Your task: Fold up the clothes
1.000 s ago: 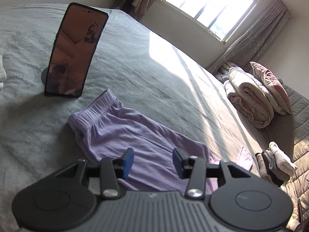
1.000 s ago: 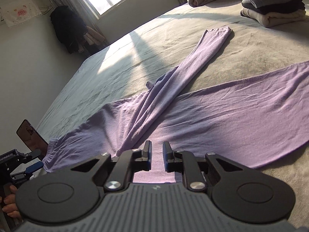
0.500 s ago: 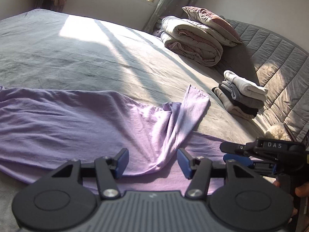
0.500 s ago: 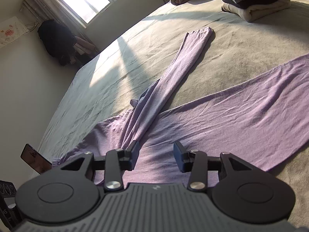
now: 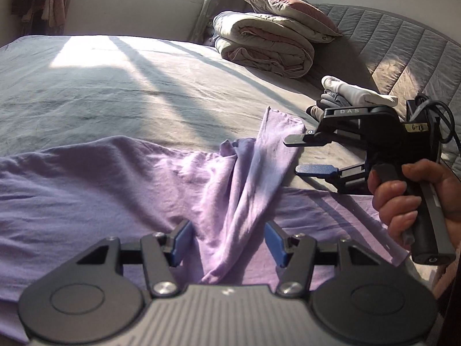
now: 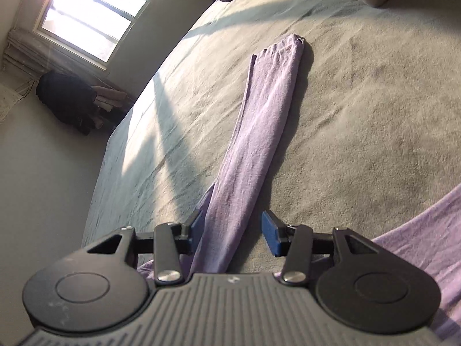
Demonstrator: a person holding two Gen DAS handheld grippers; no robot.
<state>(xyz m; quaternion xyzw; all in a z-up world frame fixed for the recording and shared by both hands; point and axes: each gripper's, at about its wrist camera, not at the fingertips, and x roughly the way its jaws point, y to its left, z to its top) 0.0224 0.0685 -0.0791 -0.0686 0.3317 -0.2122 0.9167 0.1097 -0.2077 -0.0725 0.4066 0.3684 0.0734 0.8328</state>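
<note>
Grey bed (image 5: pixel 115 86) bears crumpled purple trousers (image 5: pixel 86 190), legs crossed.

1. Pants (image 5: pixel 121 190) are plain lilac, no print, one leg (image 6: pixel 259 132) running toward 12 o'clock.
2. Bed sheet (image 5: pixel 121 92) is grey-green.
3. Both grippers are black with blue pads (image 5: pixel 180 242).
4. Quilted grey headboard (image 5: pixel 403 43) at 2 o'clock, and beige-pink duvet (image 5: pixel 265 49) with a maroon pillow (image 5: pixel 291 8) on top.
</note>
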